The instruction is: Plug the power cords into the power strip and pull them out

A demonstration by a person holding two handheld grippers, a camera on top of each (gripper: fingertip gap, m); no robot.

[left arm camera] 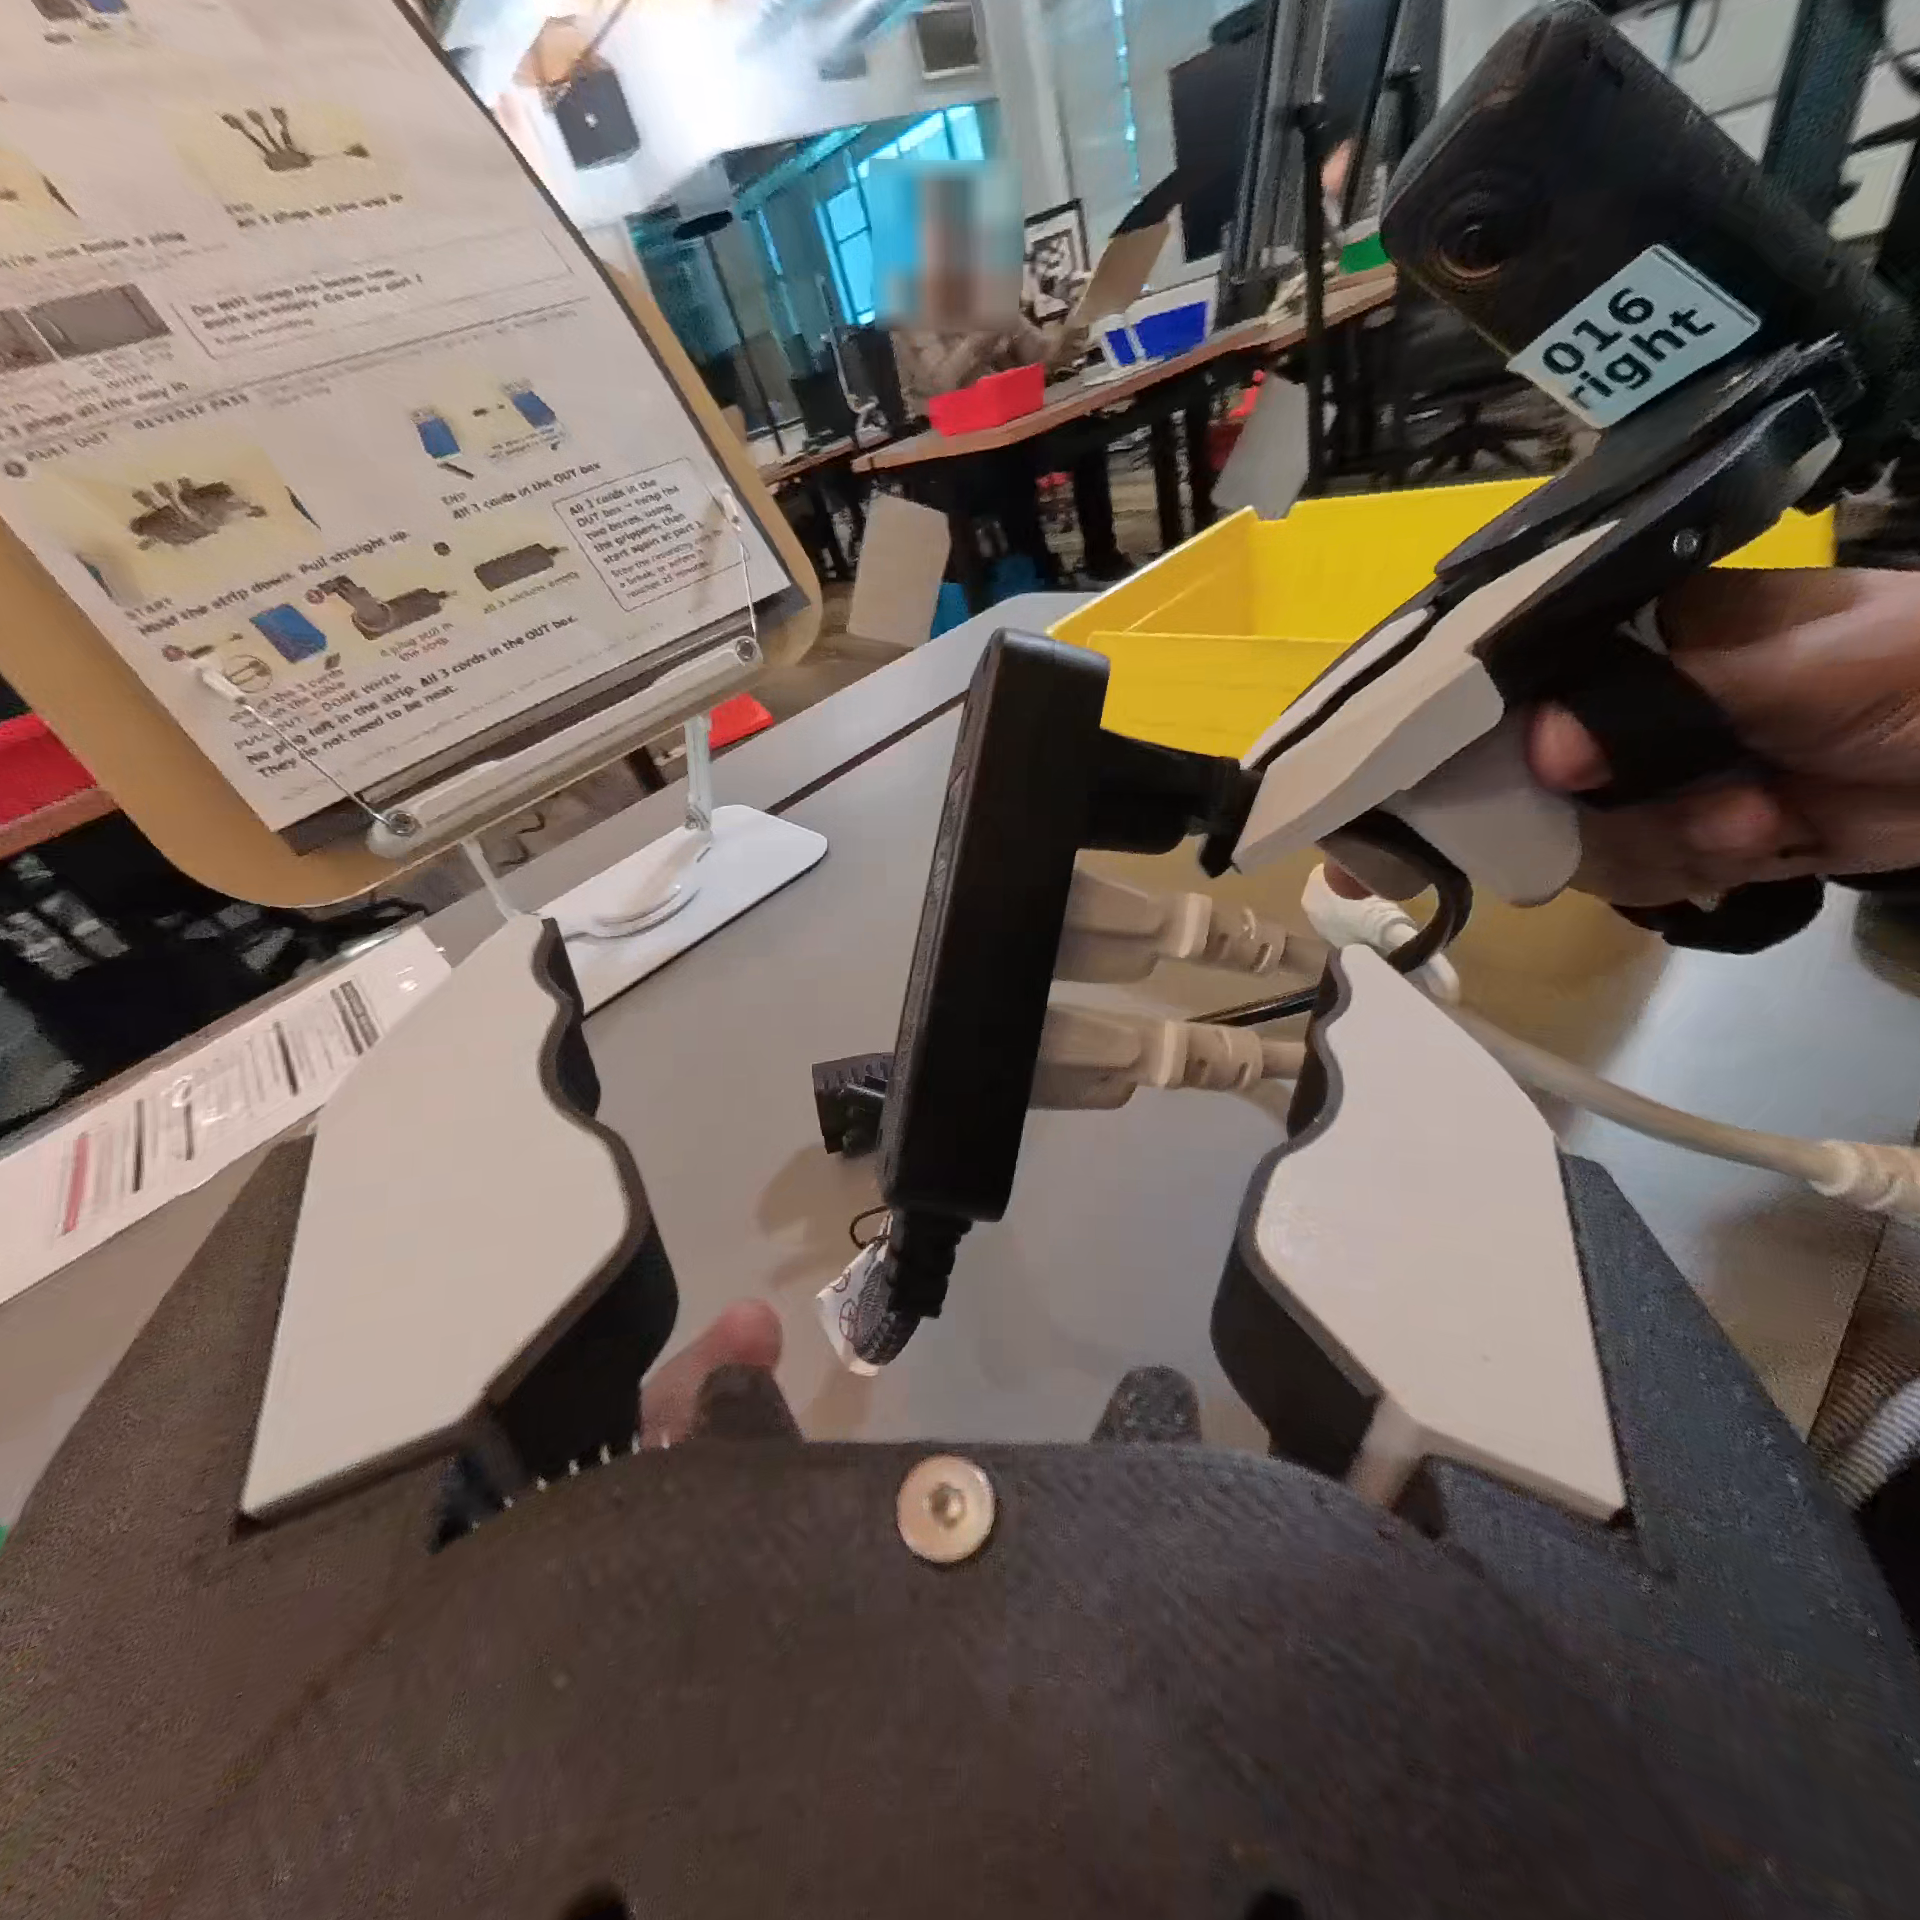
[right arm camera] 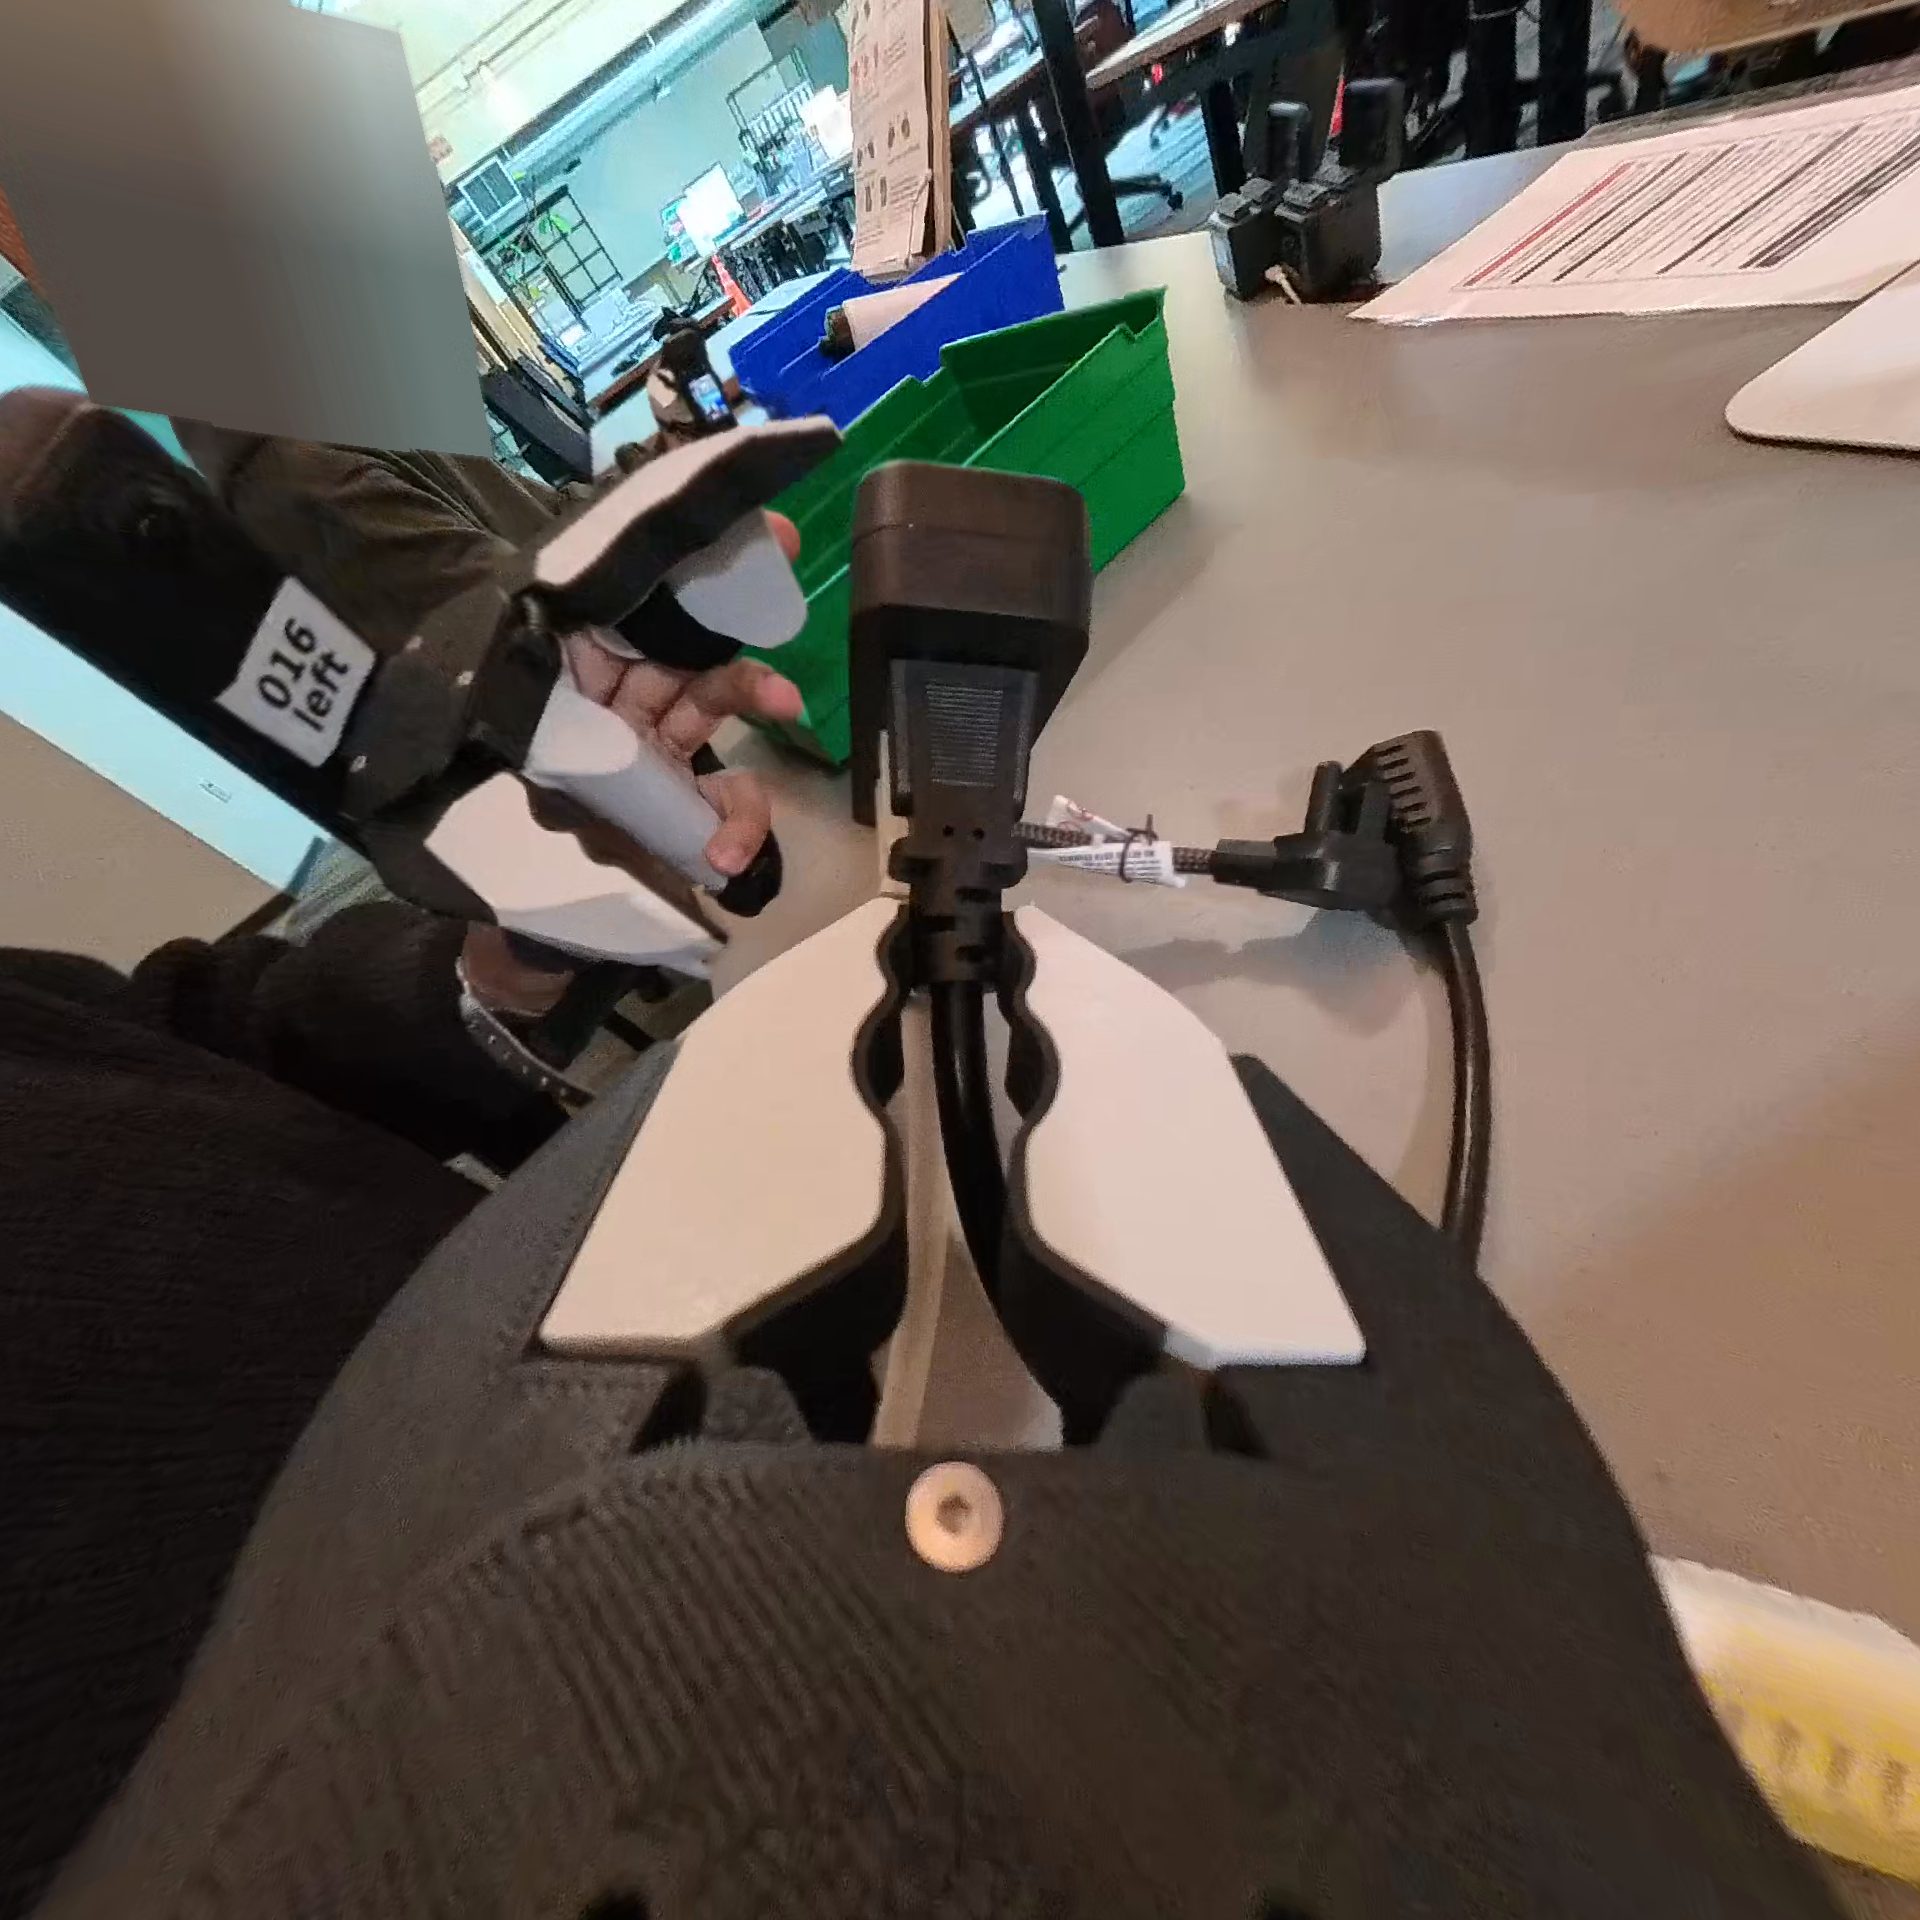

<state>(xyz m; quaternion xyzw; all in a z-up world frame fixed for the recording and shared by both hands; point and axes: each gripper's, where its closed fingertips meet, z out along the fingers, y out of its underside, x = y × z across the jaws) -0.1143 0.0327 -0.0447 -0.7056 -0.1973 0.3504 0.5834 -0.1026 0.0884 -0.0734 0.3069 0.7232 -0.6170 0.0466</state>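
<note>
The black power strip (left arm camera: 987,914) is tipped up on end over the grey table (left arm camera: 727,1039), cord end lowest. My right gripper (left arm camera: 1236,821) is shut on a black plug (left arm camera: 1153,800) seated in the strip's upper socket. Two white plugs (left arm camera: 1132,920) sit in the sockets below it. In the right wrist view my right gripper (right arm camera: 956,914) pinches the black plug (right arm camera: 961,748) at its neck, with the strip (right arm camera: 966,582) beyond. My left gripper (left arm camera: 945,951) is open, its fingers either side of the strip and apart from it; it also shows in the right wrist view (right arm camera: 769,691).
The strip's own flat plug (right arm camera: 1371,831) lies on the table to the right. A yellow bin (left arm camera: 1247,623) stands behind the strip, and a green bin (right arm camera: 1039,436) and a blue bin (right arm camera: 894,322) stand farther off. An instruction sheet on a stand (left arm camera: 364,416) is at far left. A white cord (left arm camera: 1662,1122) trails right.
</note>
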